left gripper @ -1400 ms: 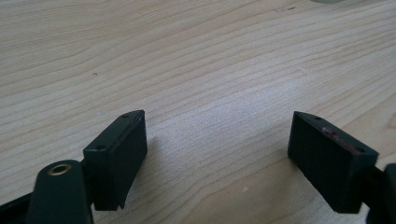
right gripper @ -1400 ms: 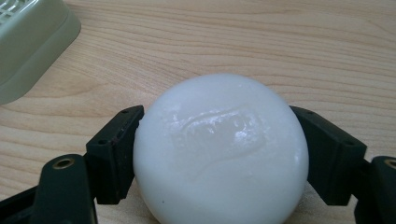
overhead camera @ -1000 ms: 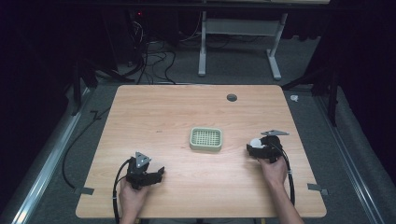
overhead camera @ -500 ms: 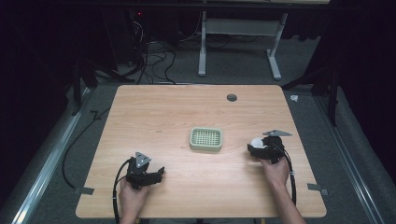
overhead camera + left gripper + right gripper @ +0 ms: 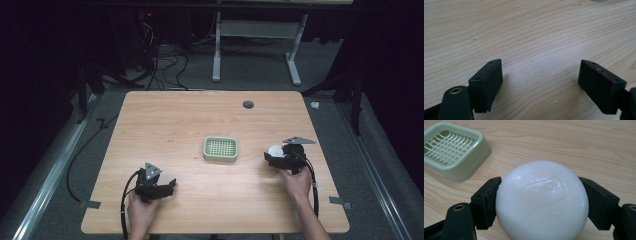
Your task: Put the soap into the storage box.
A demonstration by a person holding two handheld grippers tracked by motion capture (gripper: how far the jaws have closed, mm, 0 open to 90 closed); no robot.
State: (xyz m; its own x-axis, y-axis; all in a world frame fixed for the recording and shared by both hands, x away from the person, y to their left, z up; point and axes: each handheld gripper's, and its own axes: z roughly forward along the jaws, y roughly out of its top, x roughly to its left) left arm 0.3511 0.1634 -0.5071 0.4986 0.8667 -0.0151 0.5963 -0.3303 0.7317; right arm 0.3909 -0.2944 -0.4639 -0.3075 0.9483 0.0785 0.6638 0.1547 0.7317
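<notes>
The right gripper [image 5: 541, 202] has barely shifted — jaws clamped on the white soap bar [image 5: 542, 200], soap dish [image 5: 456, 170] ahead-left; left gripper [image 5: 540, 87] idles, jaws wide.

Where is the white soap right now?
The soap sits between the right gripper's fingers, right of the green soap dish in the high view.

Each hand-held gripper [image 5: 172, 184] black, grey triangular plate on top, black cable trailing; blocky jaws, brass-ringed screw holes.
</notes>
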